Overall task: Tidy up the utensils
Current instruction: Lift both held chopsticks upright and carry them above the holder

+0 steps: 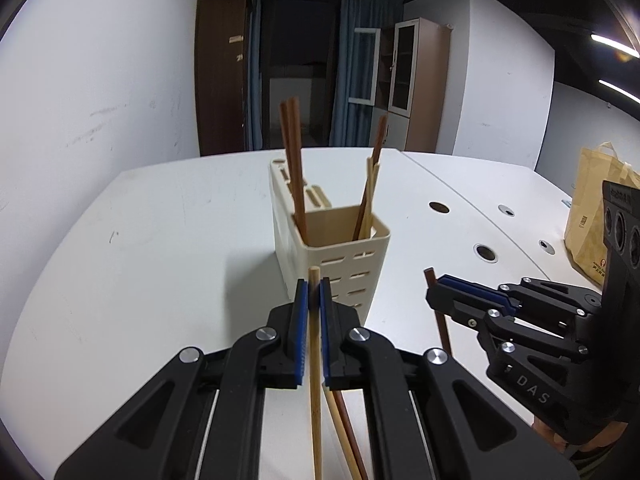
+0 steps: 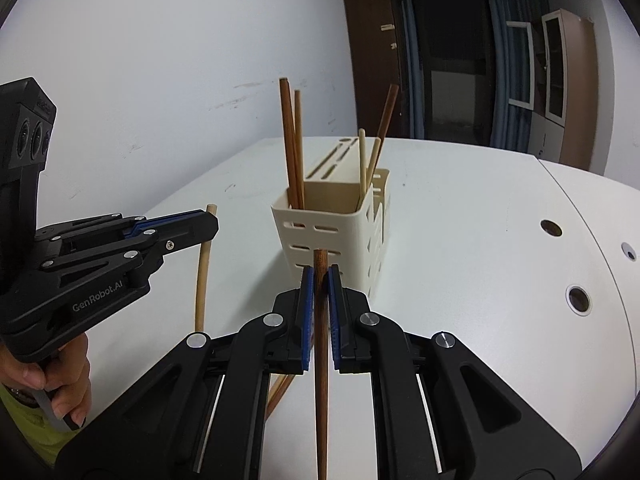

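Left gripper (image 1: pixel 314 292) clenches a pale chopstick (image 1: pixel 316 360); right gripper (image 2: pixel 320 280) clenches a dark chopstick (image 2: pixel 320 360). The holder (image 1: pixel 340 248) stands just beyond on the table (image 1: pixel 160 240): lift tips above its rim, keep sticks upright, lower into open compartment.

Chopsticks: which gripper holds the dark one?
The right gripper holds the dark brown chopstick; the left gripper holds a pale bamboo chopstick.

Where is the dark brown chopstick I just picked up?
The dark brown chopstick stands clamped in the right claw, just short of the cream utensil holder. The left claw beside it grips a light chopstick.
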The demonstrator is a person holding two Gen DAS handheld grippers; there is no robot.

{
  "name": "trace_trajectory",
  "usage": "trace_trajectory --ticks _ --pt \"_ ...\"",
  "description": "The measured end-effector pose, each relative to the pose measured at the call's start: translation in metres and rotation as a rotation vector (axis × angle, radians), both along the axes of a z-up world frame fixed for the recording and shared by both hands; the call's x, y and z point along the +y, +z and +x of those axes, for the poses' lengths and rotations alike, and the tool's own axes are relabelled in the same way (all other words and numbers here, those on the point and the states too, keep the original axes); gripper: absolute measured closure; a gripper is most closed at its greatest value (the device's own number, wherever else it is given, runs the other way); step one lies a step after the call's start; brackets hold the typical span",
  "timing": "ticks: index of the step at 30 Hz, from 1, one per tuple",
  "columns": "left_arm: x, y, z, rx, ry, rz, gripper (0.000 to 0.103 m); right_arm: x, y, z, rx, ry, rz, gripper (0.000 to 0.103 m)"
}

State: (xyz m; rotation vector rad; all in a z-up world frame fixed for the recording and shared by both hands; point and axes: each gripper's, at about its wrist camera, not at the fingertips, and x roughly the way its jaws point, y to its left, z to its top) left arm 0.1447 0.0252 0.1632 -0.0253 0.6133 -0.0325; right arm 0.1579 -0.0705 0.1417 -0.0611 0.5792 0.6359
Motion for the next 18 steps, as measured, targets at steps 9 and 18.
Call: trace_trajectory --ticks 9,18 --pt "-0.002 0.036 -0.008 -0.095 -0.006 0.013 0.097 0.003 0.038 -0.009 -0.086 0.011 0.02 0.096" --pt "0.0 0.071 0.0 -0.198 -0.003 0.002 0.097 -0.004 0.083 0.003 -0.183 -0.019 0.107 0.096"
